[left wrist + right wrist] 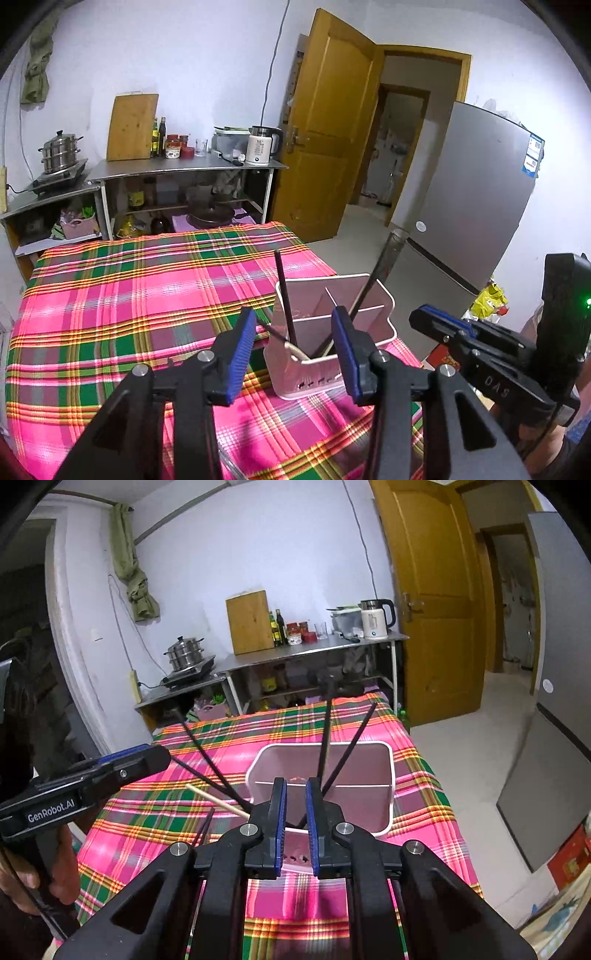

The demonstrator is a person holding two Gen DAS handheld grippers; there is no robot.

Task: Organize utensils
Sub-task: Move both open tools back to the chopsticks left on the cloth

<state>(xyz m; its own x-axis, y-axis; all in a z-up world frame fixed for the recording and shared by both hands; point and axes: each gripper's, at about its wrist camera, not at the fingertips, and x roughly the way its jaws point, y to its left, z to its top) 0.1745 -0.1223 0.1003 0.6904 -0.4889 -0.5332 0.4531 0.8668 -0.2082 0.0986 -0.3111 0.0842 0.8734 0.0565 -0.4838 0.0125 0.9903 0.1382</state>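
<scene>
Both hand-held grippers, left [293,334] and right [295,794], hover released over the utensil holder [373,295].

A white divided holder [373,775] stands upright on the plaid cloth [155,812], black chopsticks [325,738] and a pale one [218,800] leaning out.
</scene>
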